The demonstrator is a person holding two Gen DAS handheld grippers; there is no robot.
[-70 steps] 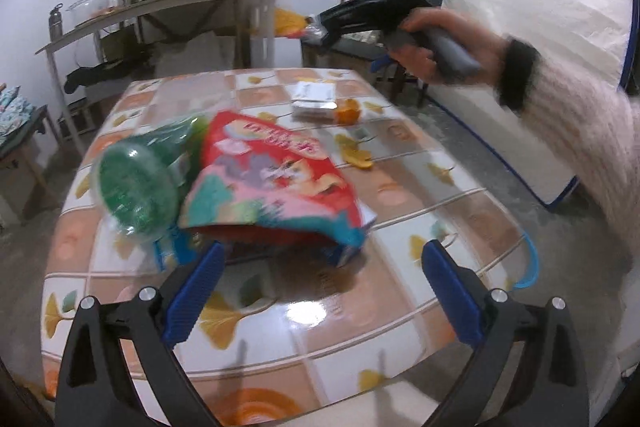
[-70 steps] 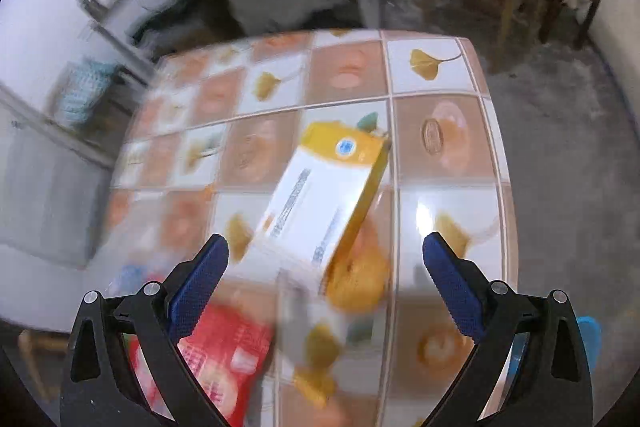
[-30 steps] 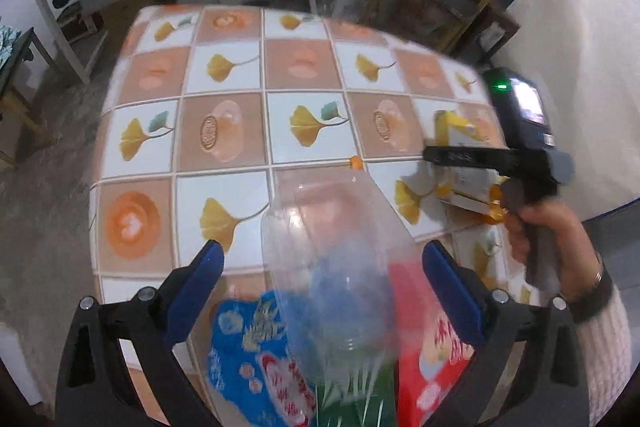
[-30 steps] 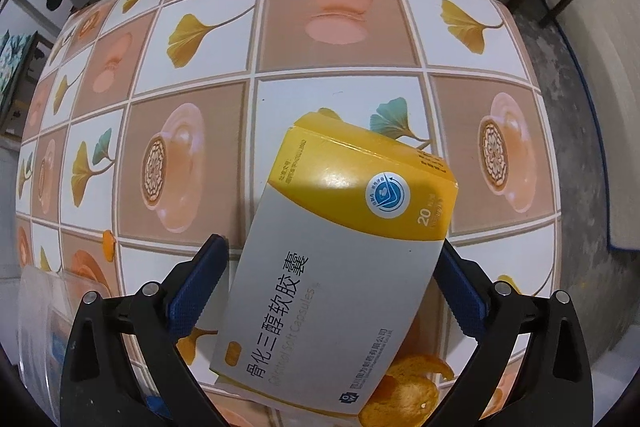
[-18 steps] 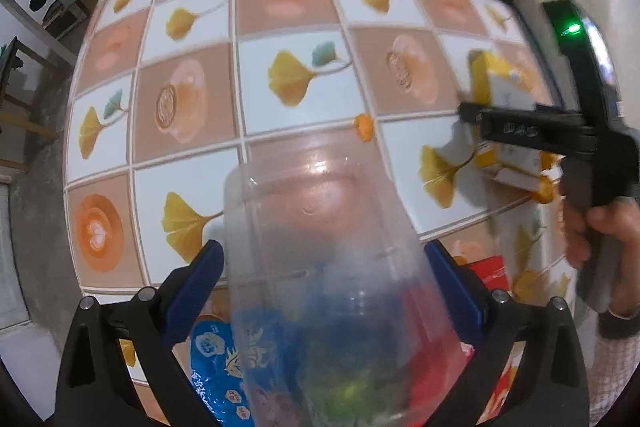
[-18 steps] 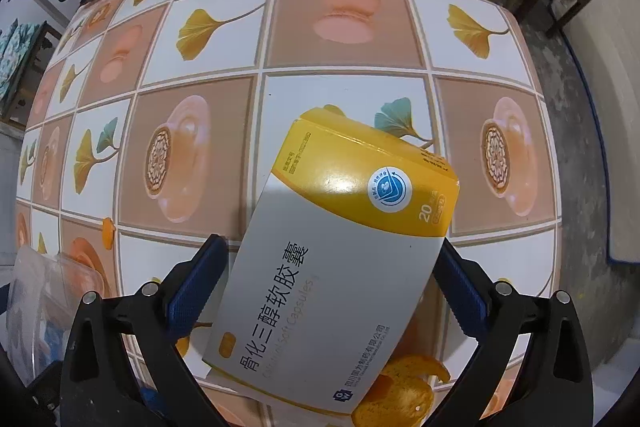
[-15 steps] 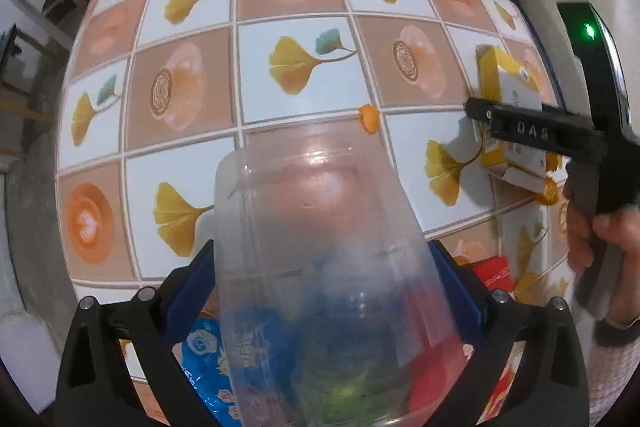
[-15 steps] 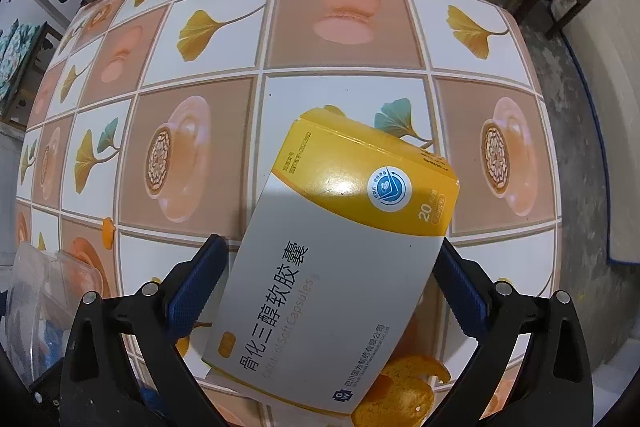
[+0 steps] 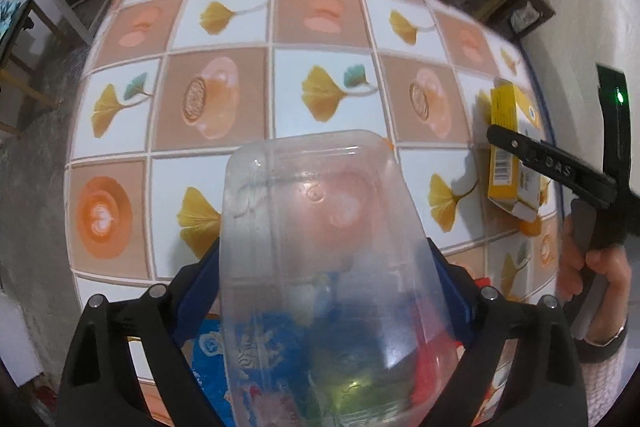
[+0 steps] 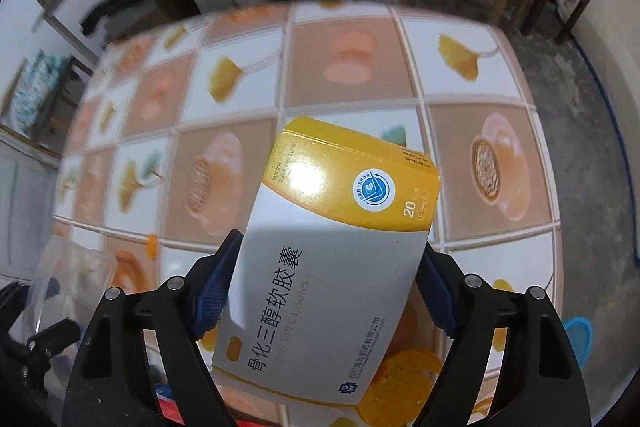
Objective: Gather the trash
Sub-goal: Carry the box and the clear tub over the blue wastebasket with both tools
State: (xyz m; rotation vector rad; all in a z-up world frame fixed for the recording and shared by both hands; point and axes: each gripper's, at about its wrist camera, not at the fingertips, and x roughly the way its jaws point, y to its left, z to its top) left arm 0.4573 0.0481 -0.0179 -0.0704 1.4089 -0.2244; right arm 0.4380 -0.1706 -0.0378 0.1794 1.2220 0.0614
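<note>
Left gripper jaws just closed in, now clamped on clear plastic tub, above snack bags on tiled table. Right gripper jaws just narrowed, gripping yellow-white medicine box over orange peel.

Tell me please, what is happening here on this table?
A person is clearing trash from the tiled table with a hand-held gripper in each hand. The left gripper has just been closing and its pads now press on a clear plastic container, above snack wrappers. The right gripper has also just been closing, and it grips a yellow and white medicine box. Orange peel lies on the table under the box.
</note>
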